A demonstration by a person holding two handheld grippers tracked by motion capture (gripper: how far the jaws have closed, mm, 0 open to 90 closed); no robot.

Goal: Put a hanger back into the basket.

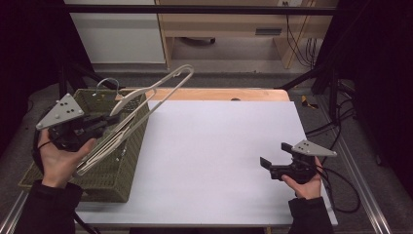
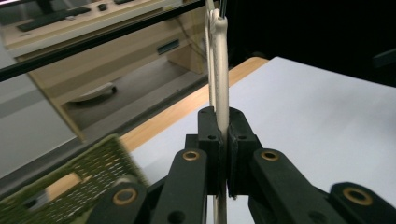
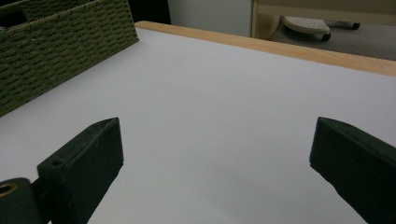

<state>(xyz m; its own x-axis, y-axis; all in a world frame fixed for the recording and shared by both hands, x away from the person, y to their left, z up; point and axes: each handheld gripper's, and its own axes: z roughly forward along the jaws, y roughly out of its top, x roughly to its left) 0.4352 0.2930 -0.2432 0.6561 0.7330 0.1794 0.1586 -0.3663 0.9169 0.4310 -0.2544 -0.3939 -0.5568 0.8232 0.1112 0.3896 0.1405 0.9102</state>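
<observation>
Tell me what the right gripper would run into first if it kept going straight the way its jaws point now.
Probably the white table top: the right gripper, jaws open and empty, looks along bare surface. Farther on, the green woven basket sits to one side, likely off the line, though depth is hard to judge.

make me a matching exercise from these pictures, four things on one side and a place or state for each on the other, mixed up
Things:
1. left tool
2. right tool
3. cream hanger
4. green woven basket

Places or states:
A. stands at the left edge of the white table top
B. jaws wide apart with nothing between them, low over the white table top
C. lifted, slanting up from the basket towards the far side of the table
D. jaws closed on a thin cream bar

Pairs: 1-D, 2-B, 3-C, 4-A
</observation>
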